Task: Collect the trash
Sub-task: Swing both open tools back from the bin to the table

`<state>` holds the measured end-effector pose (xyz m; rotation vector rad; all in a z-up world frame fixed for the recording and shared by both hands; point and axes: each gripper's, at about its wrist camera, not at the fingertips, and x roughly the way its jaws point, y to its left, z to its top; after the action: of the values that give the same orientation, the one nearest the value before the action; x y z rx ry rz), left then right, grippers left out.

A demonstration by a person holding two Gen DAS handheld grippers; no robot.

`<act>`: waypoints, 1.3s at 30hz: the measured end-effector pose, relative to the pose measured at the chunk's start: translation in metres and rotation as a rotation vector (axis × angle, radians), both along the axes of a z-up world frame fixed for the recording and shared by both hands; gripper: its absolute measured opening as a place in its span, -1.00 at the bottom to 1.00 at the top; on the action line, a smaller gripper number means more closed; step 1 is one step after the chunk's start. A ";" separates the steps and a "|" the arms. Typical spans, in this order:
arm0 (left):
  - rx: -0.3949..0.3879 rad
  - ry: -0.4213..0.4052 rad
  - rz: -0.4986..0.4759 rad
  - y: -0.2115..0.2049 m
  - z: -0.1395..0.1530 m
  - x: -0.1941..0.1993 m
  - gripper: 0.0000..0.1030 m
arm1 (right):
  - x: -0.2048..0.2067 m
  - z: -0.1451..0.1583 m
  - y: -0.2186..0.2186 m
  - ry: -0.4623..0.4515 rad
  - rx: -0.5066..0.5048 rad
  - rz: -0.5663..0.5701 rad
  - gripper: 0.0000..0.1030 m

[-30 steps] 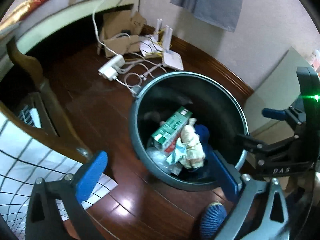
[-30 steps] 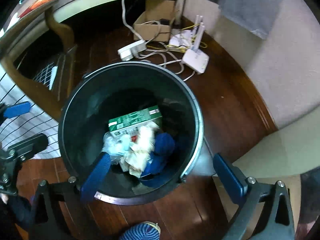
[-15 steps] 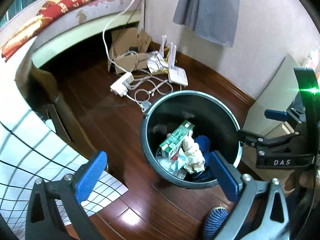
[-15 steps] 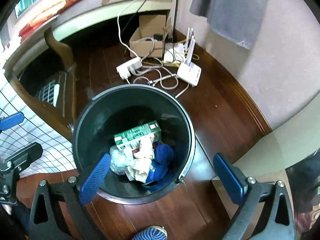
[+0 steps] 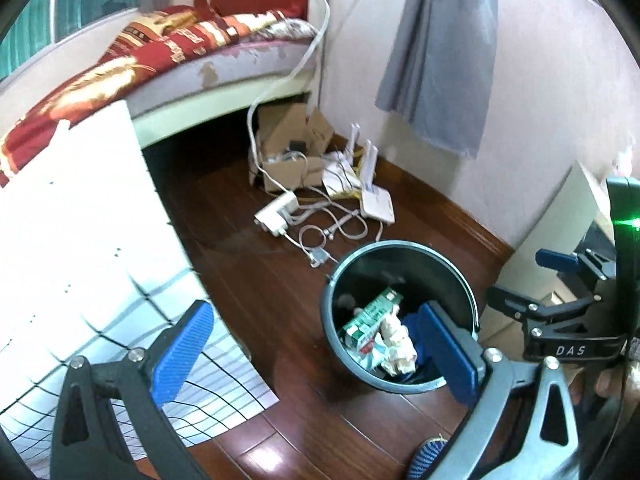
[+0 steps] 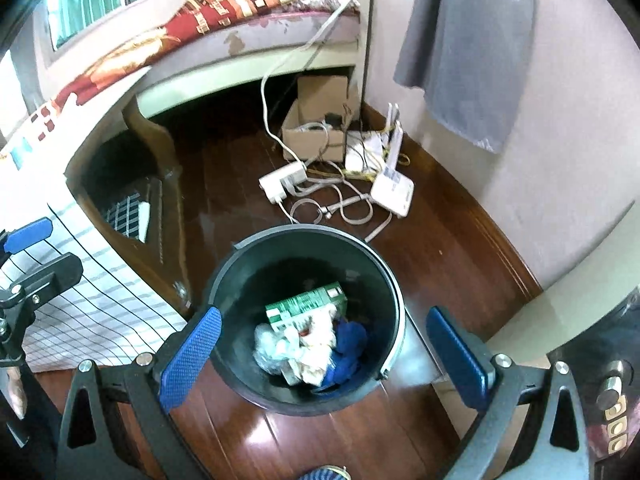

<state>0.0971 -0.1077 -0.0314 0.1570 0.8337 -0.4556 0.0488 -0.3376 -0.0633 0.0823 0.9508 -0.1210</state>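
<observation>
A dark round trash bin (image 5: 456, 264) stands on the wooden floor; it also shows in the right wrist view (image 6: 280, 246). In it lie a green carton (image 6: 306, 307), crumpled paper (image 6: 310, 362), clear plastic and a blue cloth (image 6: 348, 344). My left gripper (image 5: 316, 350) is open and empty, well above the floor, left of the bin. My right gripper (image 6: 324, 354) is open and empty, high above the bin. The right gripper also shows at the right edge of the left wrist view (image 5: 560, 300).
A white checked cloth (image 5: 80, 240) covers a table at the left, with a wooden chair (image 6: 160, 200) beside it. A cardboard box (image 6: 320, 128), power strip (image 6: 284, 180), router (image 6: 394, 194) and cables lie by the wall. A bed stands behind. A pale board (image 5: 560, 220) leans at the right.
Both grippers have risen and pulled back from the bin, which now looks smaller and lower in both views. More of the bed, wall and table cloth is in view.
</observation>
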 end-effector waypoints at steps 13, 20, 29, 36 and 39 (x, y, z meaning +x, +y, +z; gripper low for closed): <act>-0.047 -0.109 0.169 0.076 0.040 0.008 0.99 | 0.034 0.070 0.093 -0.163 -0.006 0.167 1.00; -0.049 -0.142 0.280 0.130 0.048 0.004 0.99 | 0.053 0.086 0.144 -0.192 -0.009 0.265 1.00; -0.039 -0.152 0.424 0.192 0.047 0.000 0.99 | 0.068 0.088 0.205 -0.200 -0.019 0.389 1.00; -0.037 -0.147 0.520 0.242 0.045 -0.001 0.99 | 0.090 0.096 0.251 -0.220 -0.015 0.473 1.00; -0.028 -0.142 0.566 0.264 0.047 0.007 0.99 | 0.105 0.101 0.271 -0.230 -0.001 0.503 1.00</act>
<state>0.1039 0.1558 0.0151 -0.0744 0.6941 0.0762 0.1543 -0.0669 0.0381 -0.1427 0.7172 0.3461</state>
